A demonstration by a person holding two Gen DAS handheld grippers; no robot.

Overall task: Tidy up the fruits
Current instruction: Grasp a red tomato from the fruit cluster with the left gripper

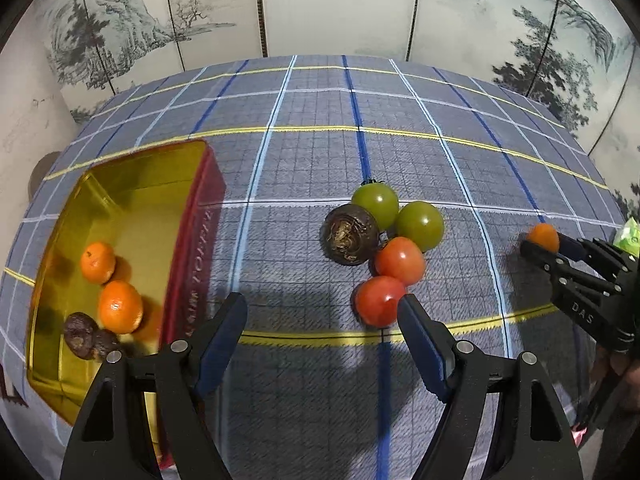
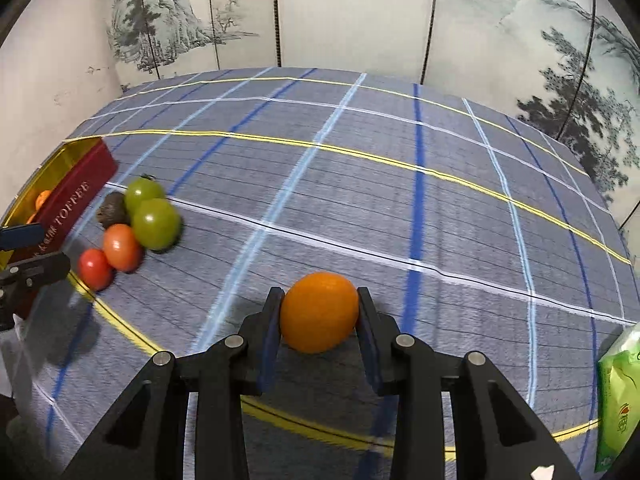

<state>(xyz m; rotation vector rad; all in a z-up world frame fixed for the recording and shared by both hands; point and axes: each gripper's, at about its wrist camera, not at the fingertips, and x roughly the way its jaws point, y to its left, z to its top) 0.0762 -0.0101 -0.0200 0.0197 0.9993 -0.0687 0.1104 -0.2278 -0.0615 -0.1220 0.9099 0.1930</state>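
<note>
My right gripper [image 2: 319,304] is shut on an orange mandarin [image 2: 319,312], held just above the checked cloth; it also shows in the left wrist view [image 1: 538,246] at the right. My left gripper [image 1: 322,308] is open and empty, above the cloth between the tin and the fruit pile. A red tin with a gold inside [image 1: 192,248] holds two mandarins [image 1: 98,262] [image 1: 120,307] and two dark brown fruits [image 1: 80,334]. The pile has two green tomatoes [image 1: 378,202], two red tomatoes [image 1: 400,261] and a dark brown fruit [image 1: 350,234].
A green packet [image 2: 618,400] lies at the table's right edge. A painted folding screen [image 1: 320,4] stands behind the table. The blue checked tablecloth [image 1: 312,160] covers the whole table.
</note>
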